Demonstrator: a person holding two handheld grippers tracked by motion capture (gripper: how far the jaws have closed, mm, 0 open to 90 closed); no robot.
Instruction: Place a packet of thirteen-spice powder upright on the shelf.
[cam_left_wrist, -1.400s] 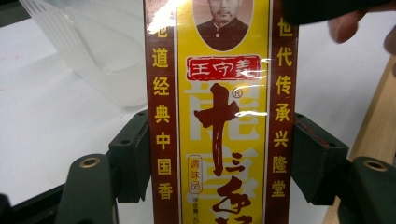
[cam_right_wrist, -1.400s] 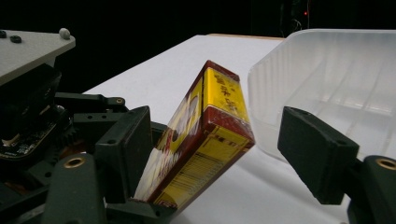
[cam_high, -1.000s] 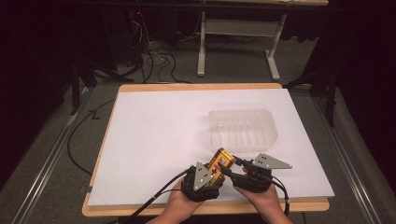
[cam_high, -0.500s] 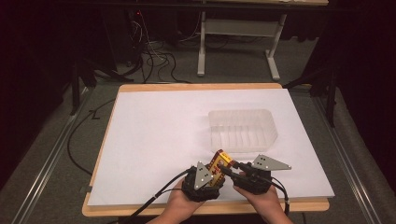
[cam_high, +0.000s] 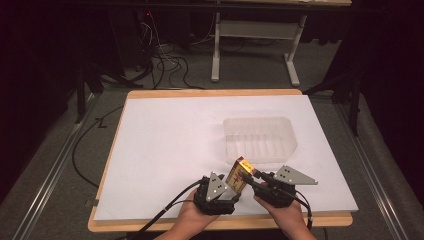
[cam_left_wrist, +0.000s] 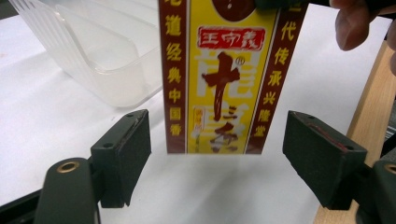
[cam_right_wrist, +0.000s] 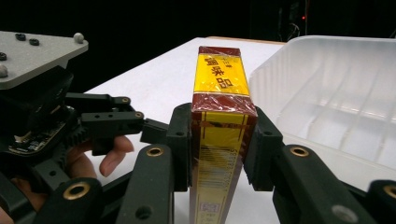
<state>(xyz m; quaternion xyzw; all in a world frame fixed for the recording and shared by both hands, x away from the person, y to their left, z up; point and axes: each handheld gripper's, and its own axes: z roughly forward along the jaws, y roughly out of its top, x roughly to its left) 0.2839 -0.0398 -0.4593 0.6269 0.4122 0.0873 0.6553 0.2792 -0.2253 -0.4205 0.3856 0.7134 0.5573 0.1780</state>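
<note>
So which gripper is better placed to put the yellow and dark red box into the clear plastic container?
Right. The right gripper is shut on the yellow and dark red box, with the clear plastic container just ahead. The left gripper is open, its jaws apart from the box.

High view looks down the table (cam_high: 165, 150); both gripper views closely share the yellow box (cam_left_wrist: 219, 74).

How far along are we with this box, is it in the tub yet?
Not yet. Done: the right gripper is clamped on the yellow box, held off the table. In hand: the left gripper sits open, pads either side of it without touching. Left: the clear tub just beyond looks empty, presumably its destination.
</note>
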